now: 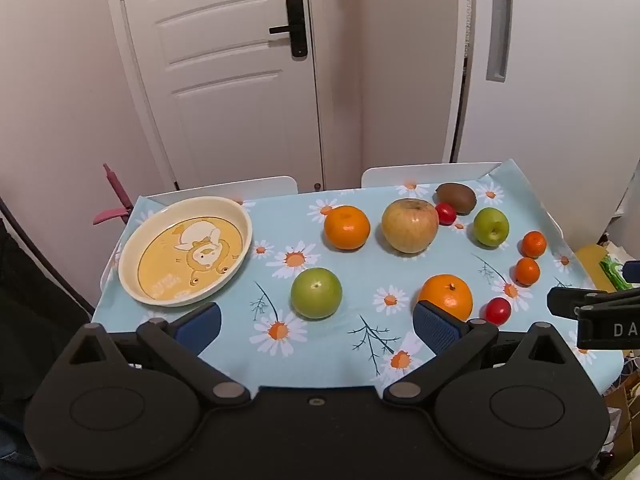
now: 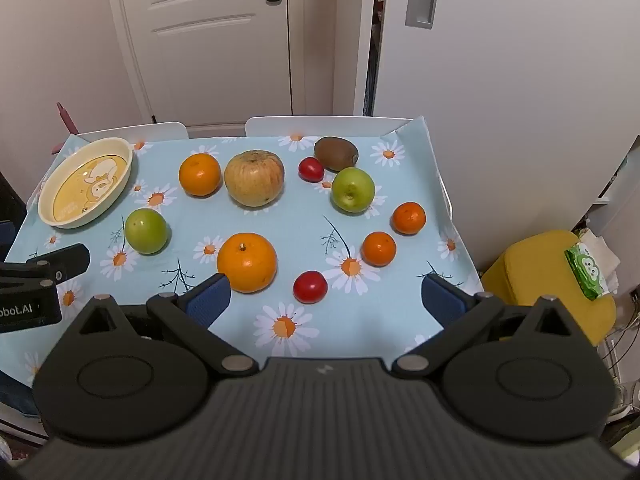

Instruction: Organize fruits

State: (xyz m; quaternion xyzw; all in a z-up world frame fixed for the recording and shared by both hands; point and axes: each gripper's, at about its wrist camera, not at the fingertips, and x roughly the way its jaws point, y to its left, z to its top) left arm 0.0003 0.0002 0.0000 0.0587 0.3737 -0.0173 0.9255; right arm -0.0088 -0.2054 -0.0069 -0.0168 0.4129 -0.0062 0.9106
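A cream plate [image 1: 132,236] [image 2: 47,196] with a yellow cartoon print sits empty at the table's left. Loose fruit lies on the cloth: a green fruit [image 1: 316,293] [image 2: 145,230], a near orange [image 1: 448,295] [image 2: 247,262], a far orange [image 1: 346,227] [image 2: 199,174], a big yellowish apple [image 1: 409,225] [image 2: 254,177], a green apple [image 1: 491,226] [image 2: 353,189], a kiwi [image 1: 456,197] [image 2: 336,153], two small tangerines [image 1: 527,271] [image 2: 379,248], two small red fruits [image 1: 497,310] [image 2: 310,286]. My left gripper [image 1: 316,326] is open above the near edge. My right gripper [image 2: 326,300] is open, empty.
The table [image 1: 248,188] carries a light blue daisy cloth [image 2: 280,324]. White doors and walls stand behind it. A yellow stool [image 2: 552,280] with a green packet [image 2: 586,274] stands to the right. A pink clamp [image 1: 114,200] sits at the far left corner.
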